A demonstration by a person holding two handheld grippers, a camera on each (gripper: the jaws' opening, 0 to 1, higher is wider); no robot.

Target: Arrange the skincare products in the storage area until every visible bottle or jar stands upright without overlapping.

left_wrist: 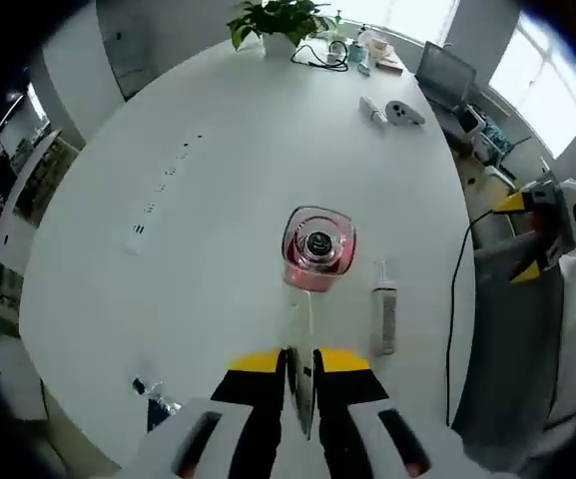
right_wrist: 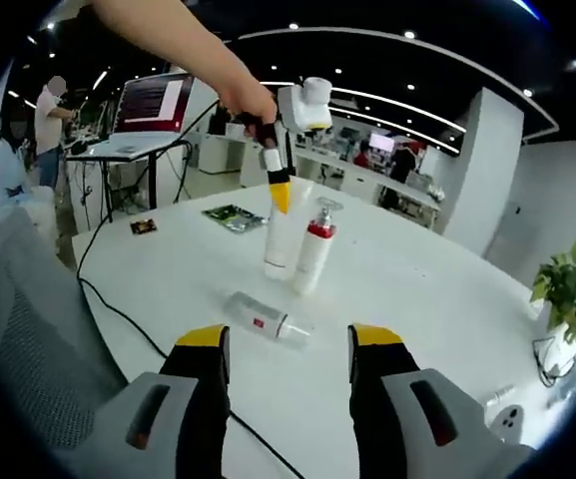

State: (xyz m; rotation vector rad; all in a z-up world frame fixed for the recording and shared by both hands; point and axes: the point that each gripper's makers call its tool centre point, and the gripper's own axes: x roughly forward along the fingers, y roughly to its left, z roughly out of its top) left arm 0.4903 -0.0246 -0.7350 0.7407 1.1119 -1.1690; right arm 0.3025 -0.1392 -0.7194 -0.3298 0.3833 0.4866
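The big white worktop [right_wrist: 417, 269] holds three skincare things close together, and the lying bottle [right_wrist: 266, 320] is the one to watch. It is a small clear bottle flat on its side, so it is the one not standing up yet. Just beyond the lying bottle, on the side away from the right gripper, stand two things: a tall white tube [right_wrist: 279, 235] and a red pump bottle [right_wrist: 313, 245] that leans toward the tube and seems to touch it. The left gripper [right_wrist: 280, 196] comes down from above, held in a person's hand [right_wrist: 251, 101], and its yellow tips pinch the top of the tall white tube; in the left gripper view, the left gripper [left_wrist: 300, 367] has its jaws pressed almost together on the tube's thin white edge. In that view the red pump bottle [left_wrist: 318, 248] is seen from the top, and the lying bottle [left_wrist: 384, 315] rests beside it with its pump end pointing away from the gripper. The right gripper [right_wrist: 288, 344] has its jaws wide apart and holds nothing. The lying bottle is right in front of the right gripper, just past its tips, and it lies crossways, running from one jaw toward the other. So I think the right gripper is the nearer one for picking it up, and it may need to turn so its jaws close across the bottle's thin middle, not along its length. Then the bottle can be stood up a little apart from the other two.
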